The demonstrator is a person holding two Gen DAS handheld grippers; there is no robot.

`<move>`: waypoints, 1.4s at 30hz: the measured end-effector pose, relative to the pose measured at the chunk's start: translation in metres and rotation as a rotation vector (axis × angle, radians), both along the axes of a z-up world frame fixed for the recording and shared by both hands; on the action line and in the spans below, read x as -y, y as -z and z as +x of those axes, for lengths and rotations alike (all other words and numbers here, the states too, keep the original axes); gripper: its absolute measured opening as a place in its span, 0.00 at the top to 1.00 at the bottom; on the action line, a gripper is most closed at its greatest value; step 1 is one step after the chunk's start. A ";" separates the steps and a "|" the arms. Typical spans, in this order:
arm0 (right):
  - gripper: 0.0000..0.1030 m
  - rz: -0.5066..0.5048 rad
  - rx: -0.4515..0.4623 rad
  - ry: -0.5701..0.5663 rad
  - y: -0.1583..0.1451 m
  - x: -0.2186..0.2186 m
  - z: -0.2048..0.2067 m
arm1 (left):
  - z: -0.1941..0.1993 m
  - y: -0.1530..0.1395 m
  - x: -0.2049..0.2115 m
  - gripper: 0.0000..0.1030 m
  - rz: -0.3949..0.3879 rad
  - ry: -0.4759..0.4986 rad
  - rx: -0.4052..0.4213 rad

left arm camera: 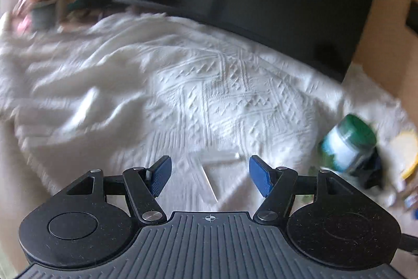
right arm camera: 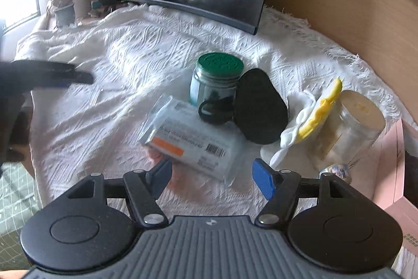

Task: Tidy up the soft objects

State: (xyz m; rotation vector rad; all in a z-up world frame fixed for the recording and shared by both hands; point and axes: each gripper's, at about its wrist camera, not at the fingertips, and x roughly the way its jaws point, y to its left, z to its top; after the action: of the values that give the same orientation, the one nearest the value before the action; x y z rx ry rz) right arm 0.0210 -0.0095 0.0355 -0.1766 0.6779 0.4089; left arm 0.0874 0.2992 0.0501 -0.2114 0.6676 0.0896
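Soft items grouped around green-lidded jar (right arm camera: 218, 80) on white cloth (right arm camera: 125, 64): black pad (right arm camera: 260, 109) leaning right of jar, wrapped pack (right arm camera: 193, 140) in front, white-yellow cloth (right arm camera: 308, 117) further right. Right gripper (right arm camera: 211, 181) before pack, fingers wide, empty. Left gripper (left arm camera: 210, 175) left of jar, fingers wide, empty.

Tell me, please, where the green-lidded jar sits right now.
In the right wrist view, the green-lidded jar stands mid-frame on the white blanket, just left of the black pad and behind the plastic-wrapped packet.
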 end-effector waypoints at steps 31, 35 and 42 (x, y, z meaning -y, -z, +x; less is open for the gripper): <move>0.33 -0.019 -0.042 0.048 0.022 0.010 -0.010 | 0.017 0.029 0.021 0.35 0.064 0.014 0.010; 0.33 0.027 -0.033 0.034 0.014 0.012 0.006 | 0.004 0.020 0.012 0.35 -0.049 0.034 -0.010; 0.31 0.138 -0.132 0.009 0.022 0.011 0.062 | -0.016 0.003 0.006 0.35 -0.141 0.084 -0.040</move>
State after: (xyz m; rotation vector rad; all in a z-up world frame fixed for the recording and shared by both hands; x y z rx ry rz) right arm 0.0834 -0.0206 0.0138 -0.0160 0.7775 0.4601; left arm 0.0715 0.2934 0.0470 -0.3174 0.7224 -0.0343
